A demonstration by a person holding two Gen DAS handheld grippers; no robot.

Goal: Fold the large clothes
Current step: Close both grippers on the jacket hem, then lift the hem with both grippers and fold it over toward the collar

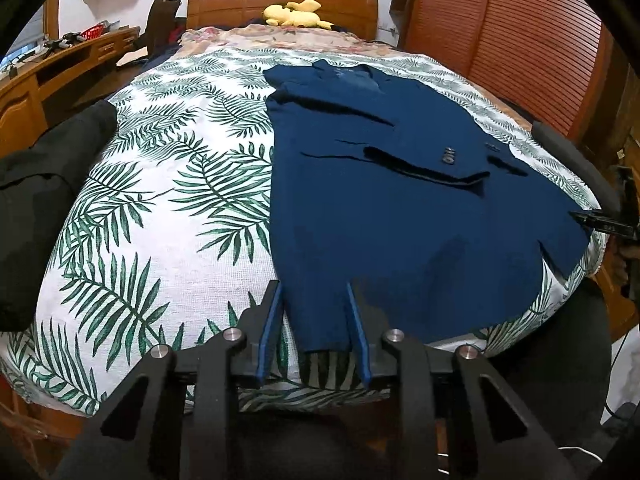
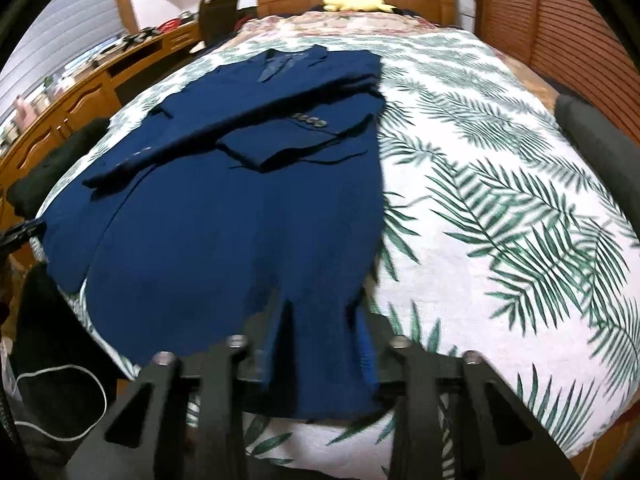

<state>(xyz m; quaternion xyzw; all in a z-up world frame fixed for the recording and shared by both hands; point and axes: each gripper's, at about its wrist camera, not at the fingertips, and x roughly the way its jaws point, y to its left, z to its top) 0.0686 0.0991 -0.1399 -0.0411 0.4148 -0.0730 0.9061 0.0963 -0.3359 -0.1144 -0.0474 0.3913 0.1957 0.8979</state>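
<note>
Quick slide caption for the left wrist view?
Left hand-held gripper straddles the hem of a blue jacket on a leaf-print bedspread.

Jacket [image 1: 400, 208]: dark blue woven cloth, matt, smooth.
Bed cover [image 1: 168, 184]: white cloth with green leaf print, coarse weave.
Headboard [image 1: 280, 0]: brown wood, glossy.
Left tongs [image 1: 316, 320]: black matt plastic, blue pads, metal pins.

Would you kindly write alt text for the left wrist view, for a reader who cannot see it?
A navy jacket lies flat on a leaf-print bedspread, sleeves folded across it. The left gripper has its jaws either side of the near hem corner; the right gripper meets the hem's other end. A yellow plush toy sits by the headboard.
</note>
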